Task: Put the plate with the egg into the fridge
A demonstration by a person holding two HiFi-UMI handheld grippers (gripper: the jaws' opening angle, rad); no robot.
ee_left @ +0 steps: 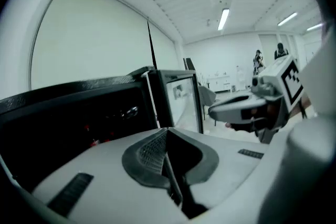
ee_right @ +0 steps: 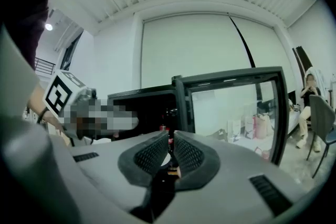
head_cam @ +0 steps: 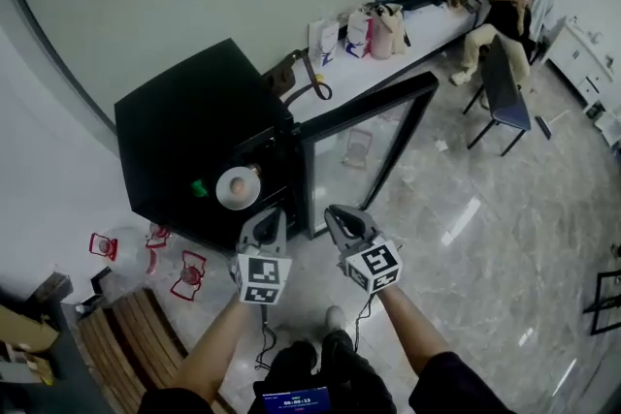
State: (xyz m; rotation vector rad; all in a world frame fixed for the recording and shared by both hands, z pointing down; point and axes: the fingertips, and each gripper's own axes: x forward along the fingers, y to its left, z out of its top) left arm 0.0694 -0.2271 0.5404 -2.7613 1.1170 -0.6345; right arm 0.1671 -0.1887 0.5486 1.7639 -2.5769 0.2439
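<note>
Egg chilled: a white plate [head_cam: 238,187] carrying one pale brown egg [head_cam: 234,195] sits, apparently on a shelf, inside the black fridge [head_cam: 184,141], at 11 o'clock from the left gripper [head_cam: 264,226]. The fridge's single glass door [head_cam: 374,136] stands open at 1 o'clock. The left gripper and the right gripper [head_cam: 340,218] each have their fingers closed together, holding nothing. Three bags [head_cam: 359,32] line the far wall.

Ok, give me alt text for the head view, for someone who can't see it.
A round white plate with a pale egg sits inside the black fridge, whose glass door stands open. The left gripper and right gripper hang shut and empty just in front of it, seen from above.
</note>
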